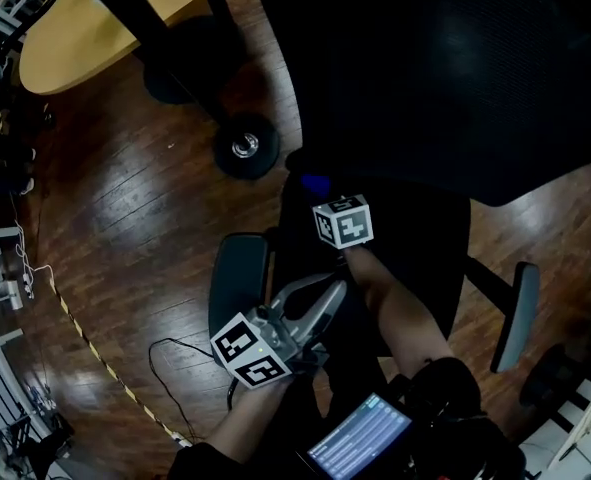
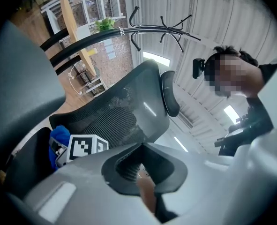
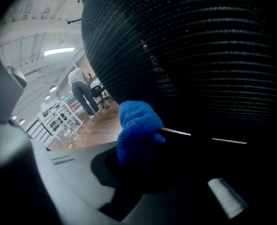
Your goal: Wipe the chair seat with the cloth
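A black office chair fills the head view, its mesh backrest point(image 1: 445, 68) at the top right and its dark seat point(image 1: 415, 238) below. My right gripper point(image 1: 323, 200) is over the seat's rear left part, shut on a blue cloth point(image 1: 315, 183). In the right gripper view the cloth point(image 3: 136, 125) bunches out of the jaws, close against the mesh backrest point(image 3: 199, 55). My left gripper point(image 1: 325, 296) hovers by the seat's front left, pointing toward the backrest point(image 2: 115, 116). Its jaws do not show clearly. Its view catches the right gripper's marker cube point(image 2: 84, 146) and the cloth point(image 2: 58, 138).
Armrests flank the seat on the left point(image 1: 240, 268) and right point(image 1: 520, 313). A wooden table point(image 1: 85, 28) and a round black base point(image 1: 245, 148) lie beyond on the wood floor. A striped cable point(image 1: 95, 353) crosses the floor at left. A lit screen point(image 1: 360, 436) sits near my body.
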